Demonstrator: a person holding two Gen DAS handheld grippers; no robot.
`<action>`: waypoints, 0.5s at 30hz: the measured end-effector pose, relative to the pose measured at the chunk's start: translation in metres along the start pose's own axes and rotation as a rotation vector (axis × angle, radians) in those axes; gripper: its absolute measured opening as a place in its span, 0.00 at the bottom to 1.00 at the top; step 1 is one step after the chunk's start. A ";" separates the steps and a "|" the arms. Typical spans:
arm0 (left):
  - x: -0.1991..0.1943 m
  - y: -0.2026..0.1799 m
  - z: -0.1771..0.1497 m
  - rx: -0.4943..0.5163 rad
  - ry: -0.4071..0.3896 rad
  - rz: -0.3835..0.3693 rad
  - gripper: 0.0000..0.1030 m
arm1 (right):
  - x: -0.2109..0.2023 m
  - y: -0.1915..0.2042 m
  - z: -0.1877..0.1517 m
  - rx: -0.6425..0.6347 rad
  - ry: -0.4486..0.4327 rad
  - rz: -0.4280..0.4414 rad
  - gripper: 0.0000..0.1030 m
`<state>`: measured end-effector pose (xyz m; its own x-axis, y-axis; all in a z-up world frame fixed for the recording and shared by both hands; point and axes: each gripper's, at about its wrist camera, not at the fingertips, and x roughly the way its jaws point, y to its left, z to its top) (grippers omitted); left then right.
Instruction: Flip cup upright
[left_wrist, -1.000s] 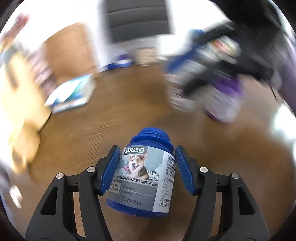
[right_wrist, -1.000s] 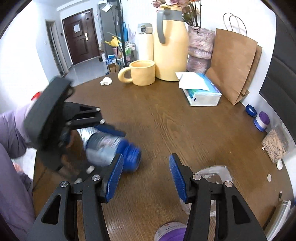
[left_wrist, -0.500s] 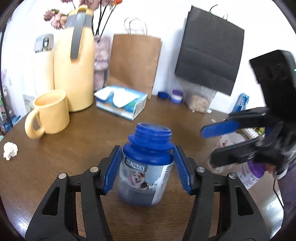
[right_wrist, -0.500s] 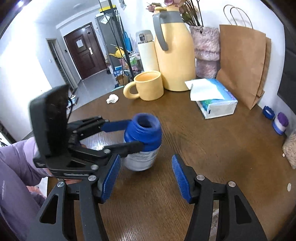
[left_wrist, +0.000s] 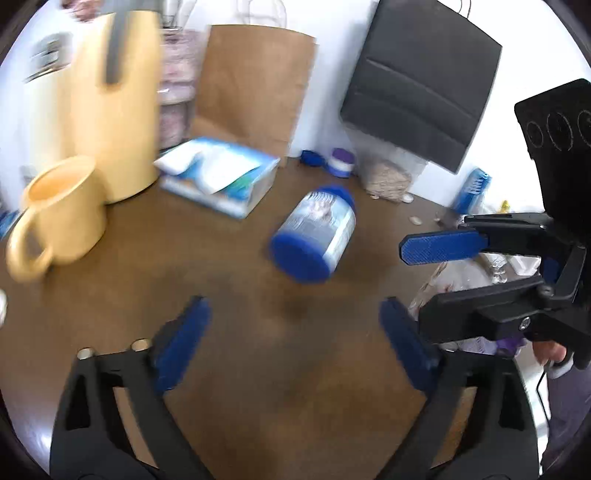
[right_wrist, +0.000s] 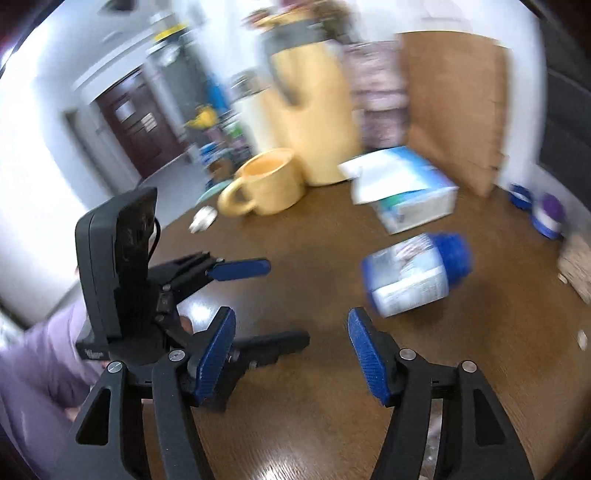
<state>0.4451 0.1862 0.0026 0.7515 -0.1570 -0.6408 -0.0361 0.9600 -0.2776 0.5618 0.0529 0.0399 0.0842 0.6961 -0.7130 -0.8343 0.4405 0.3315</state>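
- Cup (left_wrist: 314, 236), here a blue-capped supplement bottle with a pale label, lies on its side on the wooden table (left_wrist: 258, 387), gripped by nothing.
- From the left gripper (left_wrist: 295, 339) it sits ahead and slightly right, one round blue end facing the camera; its long axis runs away from the fingers.
- From the right gripper (right_wrist: 291, 350) it lies ahead and to the right, long axis roughly crosswise, its blue neck probably pointing right, though blur makes this uncertain.
- Both grippers stand spread wide and empty; neither looks clearly nearer.
- Judgement: the bottle is not upright, so the flip remains undone.
- Beyond it sit a tissue box (left_wrist: 221, 181), a yellow mug (left_wrist: 62, 214) and a brown paper bag (left_wrist: 251, 85).
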 end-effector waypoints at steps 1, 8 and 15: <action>0.011 -0.005 0.015 0.032 0.046 -0.022 0.91 | -0.008 -0.007 0.006 0.038 -0.022 -0.023 0.67; 0.117 -0.042 0.068 0.285 0.253 0.038 0.56 | -0.014 -0.083 0.026 0.374 0.022 -0.127 0.71; 0.115 -0.033 0.063 0.188 0.181 0.097 0.55 | 0.011 -0.111 0.028 0.470 0.031 -0.081 0.71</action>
<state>0.5742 0.1511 -0.0169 0.6198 -0.0849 -0.7802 0.0333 0.9961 -0.0819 0.6706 0.0270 0.0123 0.1163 0.6344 -0.7642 -0.4883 0.7065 0.5122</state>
